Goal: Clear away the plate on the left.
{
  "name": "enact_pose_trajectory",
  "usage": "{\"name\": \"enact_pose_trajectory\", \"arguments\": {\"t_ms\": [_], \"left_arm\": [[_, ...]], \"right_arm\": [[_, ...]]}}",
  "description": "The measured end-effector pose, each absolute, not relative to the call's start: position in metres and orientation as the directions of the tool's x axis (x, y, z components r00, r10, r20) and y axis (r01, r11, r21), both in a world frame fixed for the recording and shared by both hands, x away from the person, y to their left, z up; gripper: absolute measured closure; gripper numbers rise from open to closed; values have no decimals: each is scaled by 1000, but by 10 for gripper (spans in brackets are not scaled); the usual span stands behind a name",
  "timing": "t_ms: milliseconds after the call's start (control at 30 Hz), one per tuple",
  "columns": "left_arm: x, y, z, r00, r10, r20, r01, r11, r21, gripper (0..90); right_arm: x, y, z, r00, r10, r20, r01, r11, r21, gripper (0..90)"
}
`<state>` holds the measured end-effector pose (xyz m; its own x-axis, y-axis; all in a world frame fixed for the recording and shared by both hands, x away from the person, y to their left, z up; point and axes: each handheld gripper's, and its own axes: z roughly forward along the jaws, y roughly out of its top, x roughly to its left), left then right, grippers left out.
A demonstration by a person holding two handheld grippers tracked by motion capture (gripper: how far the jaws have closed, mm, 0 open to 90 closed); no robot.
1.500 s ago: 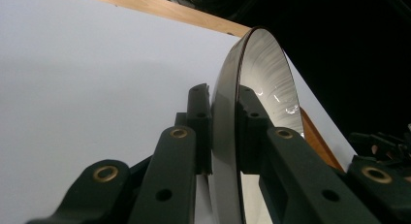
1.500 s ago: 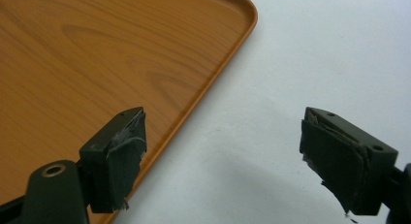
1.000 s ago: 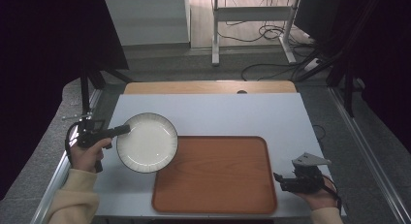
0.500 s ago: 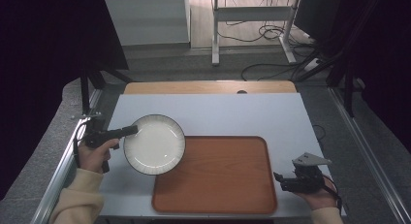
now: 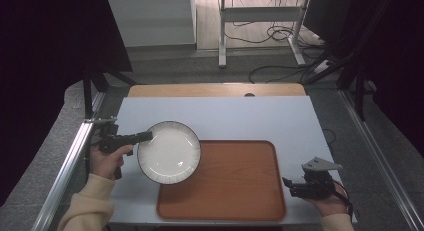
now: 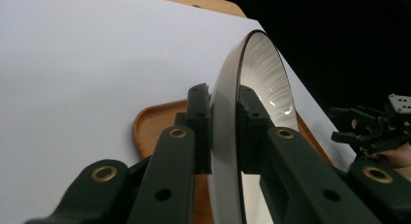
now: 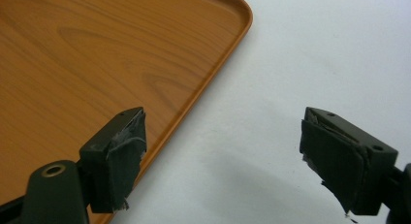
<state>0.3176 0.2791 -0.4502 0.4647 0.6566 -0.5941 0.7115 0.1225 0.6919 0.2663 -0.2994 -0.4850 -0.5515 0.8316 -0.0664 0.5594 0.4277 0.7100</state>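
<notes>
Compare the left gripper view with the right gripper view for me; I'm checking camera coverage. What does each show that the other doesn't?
Left gripper view alone: the white plate clamped at its rim by the left tool, and, farther off, the right tool.
Right gripper view alone: its own jaws standing wide apart, holding nothing, over the tray's edge.
Both: the wooden tray and the white table.

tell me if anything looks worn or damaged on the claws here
Yes: the right claw has frayed, ragged pads peeling at the edges. The plate in the left claw looks intact.
</notes>
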Motion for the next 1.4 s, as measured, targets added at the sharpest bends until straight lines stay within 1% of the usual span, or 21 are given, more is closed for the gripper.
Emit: {"name": "enact_pose_trajectory", "arguments": {"t_ms": [267,700,1400], "left_arm": [[322,258,-452,476,639,-604,723,106,682,793],[325,221,-445,522,623,-583,721,44,692,791],[340,180,-443,558,573,-600,722,21,691,790]], "right_arm": [[266,-301,-485,-550,833,-65,558,425,713,172],[266,-305,-483,-540,840,-59,558,409,722,173],[265,-307,-485,-532,845,-60,569,409,713,173]]}}
